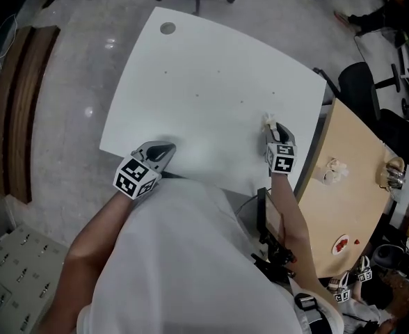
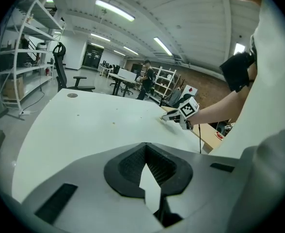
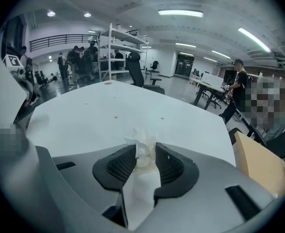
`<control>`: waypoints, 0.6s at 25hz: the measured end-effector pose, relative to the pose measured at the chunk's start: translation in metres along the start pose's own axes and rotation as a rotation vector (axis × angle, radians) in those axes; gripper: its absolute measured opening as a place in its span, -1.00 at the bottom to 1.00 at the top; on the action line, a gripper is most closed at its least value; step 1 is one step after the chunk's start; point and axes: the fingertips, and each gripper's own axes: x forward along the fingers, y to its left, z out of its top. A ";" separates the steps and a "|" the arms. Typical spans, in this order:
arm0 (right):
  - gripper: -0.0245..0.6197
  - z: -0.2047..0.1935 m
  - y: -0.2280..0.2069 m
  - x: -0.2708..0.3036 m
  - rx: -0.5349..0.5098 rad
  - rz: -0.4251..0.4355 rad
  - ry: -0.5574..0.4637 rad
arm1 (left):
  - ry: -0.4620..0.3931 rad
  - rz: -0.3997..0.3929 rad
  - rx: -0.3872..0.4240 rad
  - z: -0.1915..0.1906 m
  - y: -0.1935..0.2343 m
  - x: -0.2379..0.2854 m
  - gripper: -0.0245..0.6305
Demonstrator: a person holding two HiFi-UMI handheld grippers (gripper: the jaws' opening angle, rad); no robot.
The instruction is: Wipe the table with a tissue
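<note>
Mid-wipe: the right gripper (image 1: 271, 128) clamps a tissue (image 3: 142, 148) on the table (image 1: 204, 61); the left gripper (image 1: 165, 149) sits clenched, empty. Next: sweep across the specks (image 1: 197, 94).

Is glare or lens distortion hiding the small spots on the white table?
Head view: even light, spots on the table clear, faint bright patch by the left gripper. Left gripper view: heavy fisheye bending, table sharp. Right gripper view: same bending, tissue slightly soft up close.
</note>
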 end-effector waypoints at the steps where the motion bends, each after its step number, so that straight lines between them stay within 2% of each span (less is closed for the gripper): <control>1: -0.55 0.005 -0.006 0.004 0.012 -0.003 -0.009 | 0.006 0.005 -0.002 -0.001 0.000 0.000 -0.91; 9: -0.55 0.031 -0.051 0.033 0.086 -0.034 -0.040 | 0.034 0.047 -0.035 -0.008 0.004 0.002 -0.91; 15: -0.55 0.051 -0.061 0.058 0.048 -0.026 -0.032 | 0.055 0.058 -0.057 -0.012 0.010 0.002 -0.91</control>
